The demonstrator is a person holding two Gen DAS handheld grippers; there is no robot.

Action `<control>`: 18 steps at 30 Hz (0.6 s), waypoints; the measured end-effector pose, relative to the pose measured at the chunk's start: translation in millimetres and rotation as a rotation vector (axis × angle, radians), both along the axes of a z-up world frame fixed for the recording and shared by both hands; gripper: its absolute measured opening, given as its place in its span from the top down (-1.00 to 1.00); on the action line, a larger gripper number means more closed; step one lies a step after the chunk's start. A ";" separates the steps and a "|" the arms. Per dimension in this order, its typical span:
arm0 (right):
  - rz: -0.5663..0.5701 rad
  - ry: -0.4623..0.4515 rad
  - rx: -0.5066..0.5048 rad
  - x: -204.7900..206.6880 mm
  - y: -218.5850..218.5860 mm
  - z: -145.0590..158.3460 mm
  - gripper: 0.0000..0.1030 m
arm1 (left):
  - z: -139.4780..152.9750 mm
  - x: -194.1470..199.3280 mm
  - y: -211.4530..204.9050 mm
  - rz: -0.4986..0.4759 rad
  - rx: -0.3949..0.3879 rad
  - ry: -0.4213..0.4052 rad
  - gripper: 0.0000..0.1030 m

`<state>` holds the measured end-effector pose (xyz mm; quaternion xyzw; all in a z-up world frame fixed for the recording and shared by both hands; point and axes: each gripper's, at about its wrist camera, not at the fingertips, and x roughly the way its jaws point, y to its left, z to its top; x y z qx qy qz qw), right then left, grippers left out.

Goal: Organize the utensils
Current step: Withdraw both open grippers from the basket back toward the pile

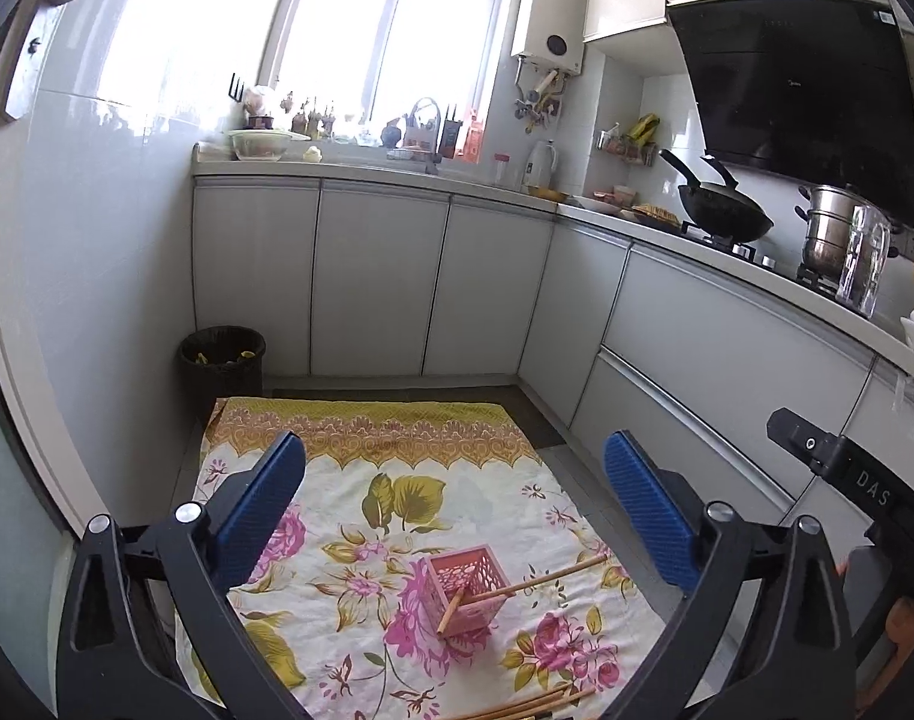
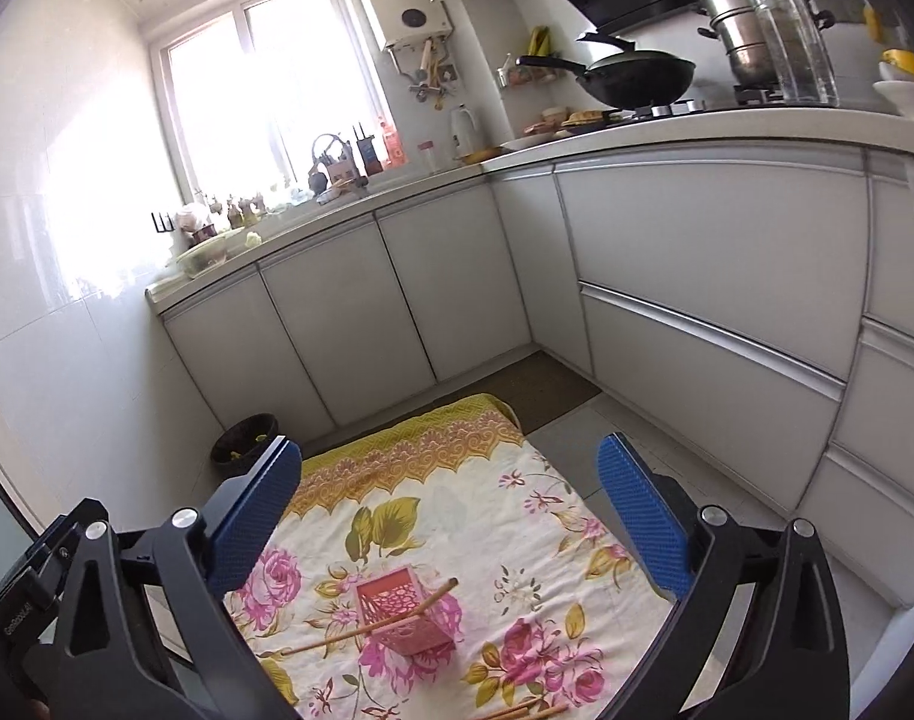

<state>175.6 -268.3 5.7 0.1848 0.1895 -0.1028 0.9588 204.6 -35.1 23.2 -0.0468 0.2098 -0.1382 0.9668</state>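
Tipping is the main risk we see: the small pink basket (image 1: 466, 591) stands alone on the flowered cloth (image 1: 361, 516) spread on the floor, it looks light, and two chopsticks (image 1: 520, 588) already lean out of it at a low slant, one crossing its rim toward the right in the left view, the other poking out of its near side. We judge that a nudge on either stick, or a new one dropped in off-centre, could lever the basket over and spill what it holds. More loose chopsticks (image 1: 535, 705) lie at the near edge of the cloth, partly cut off by the frame, so how many remain we cannot tell. Both of our tools hang above the cloth with nothing between them: the left gripper (image 1: 451, 498) has its jaws spread wide, and the right gripper (image 2: 448, 498) likewise. The soft cloth could bunch under a low pick and drag the basket along. Around us, a dark bin (image 1: 222, 360) sits by the wall beyond the cloth, cabinet doors (image 1: 376, 276) close in on two sides, and a wok (image 1: 724, 213) and a steel pot (image 1: 829, 231) stand on the surface above, well apart from the work. Nothing blocks the way to the basket itself.
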 end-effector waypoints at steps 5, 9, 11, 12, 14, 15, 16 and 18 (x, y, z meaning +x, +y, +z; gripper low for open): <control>-0.026 0.067 0.001 -34.3 -12.6 -15.6 -0.87 | -10.2 -19.5 -14.1 -0.033 0.057 0.036 -0.86; -0.033 0.117 -0.002 -62.1 -14.4 -34.0 -0.87 | -24.8 -30.2 -27.8 -0.089 0.115 0.083 -0.86; -0.047 0.137 -0.003 -74.6 -15.8 -43.4 -0.87 | -34.9 -33.7 -34.7 -0.125 0.141 0.112 -0.86; -0.055 0.145 0.002 -82.1 -17.1 -49.5 -0.87 | -40.8 -34.9 -39.7 -0.151 0.156 0.134 -0.86; -0.070 0.177 0.030 -96.5 -22.0 -65.6 -0.87 | -57.1 -34.8 -52.3 -0.214 0.203 0.200 -0.86; -0.072 0.203 0.057 -101.4 -26.2 -74.6 -0.87 | -68.1 -33.6 -59.5 -0.252 0.234 0.241 -0.86; -0.072 0.234 0.088 -106.0 -31.0 -85.4 -0.87 | -80.3 -31.8 -67.5 -0.292 0.265 0.290 -0.86; -0.083 0.304 0.153 -112.5 -40.3 -106.9 -0.87 | -109.5 -27.9 -82.9 -0.380 0.321 0.407 -0.86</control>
